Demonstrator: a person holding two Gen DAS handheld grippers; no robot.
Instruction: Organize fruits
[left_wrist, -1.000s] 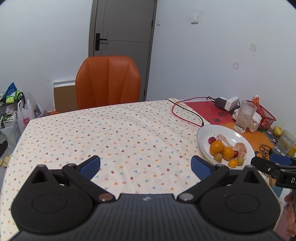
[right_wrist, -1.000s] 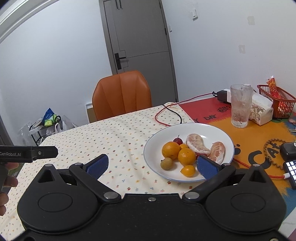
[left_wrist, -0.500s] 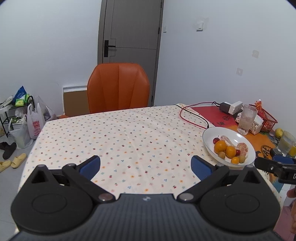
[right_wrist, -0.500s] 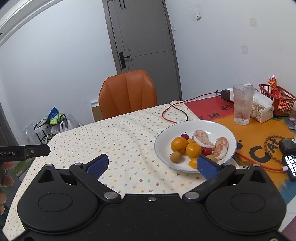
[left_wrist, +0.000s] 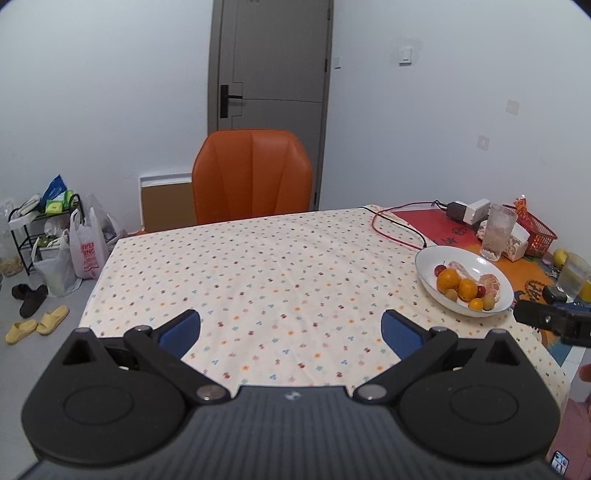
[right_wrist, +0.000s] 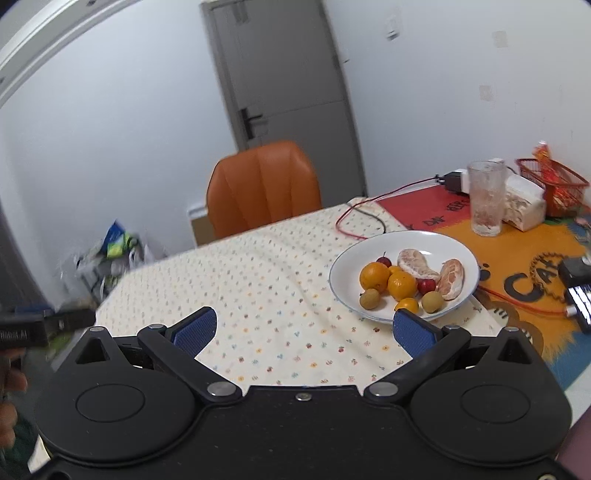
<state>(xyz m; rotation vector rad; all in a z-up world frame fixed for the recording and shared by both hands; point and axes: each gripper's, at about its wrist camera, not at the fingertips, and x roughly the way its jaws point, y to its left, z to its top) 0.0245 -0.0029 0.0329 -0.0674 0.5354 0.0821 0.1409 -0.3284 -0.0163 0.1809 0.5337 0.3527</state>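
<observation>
A white plate (right_wrist: 458, 254) sits at the right of the flowered tablecloth (right_wrist: 266, 280); in the left wrist view the plate (left_wrist: 428, 258) lies far right. On it lie two oranges (right_wrist: 373, 276), peeled citrus pieces (right_wrist: 415, 266), red cherries (right_wrist: 384, 261), small brownish fruits (right_wrist: 370, 298) and a little orange fruit (right_wrist: 407, 305). My right gripper (right_wrist: 304, 330) stands open above the table's near edge, just short of the plate, nothing between its blue pads. My left gripper (left_wrist: 290, 330) is open too, over the cloth, well left of the plate.
An orange chair (left_wrist: 253, 175) stands behind the table. A glass (right_wrist: 485, 197), a tissue pack (right_wrist: 524, 202), a red basket (right_wrist: 554, 184), a charger with red cable (right_wrist: 369, 214) and an orange mat (right_wrist: 517, 266) crowd the right side. Bags and slippers (left_wrist: 37, 321) lie on the floor left.
Both grippers have drawn back and up from the table, so the plate looks smaller and farther. The right view has also swung left and is blurred. Both stay open.
</observation>
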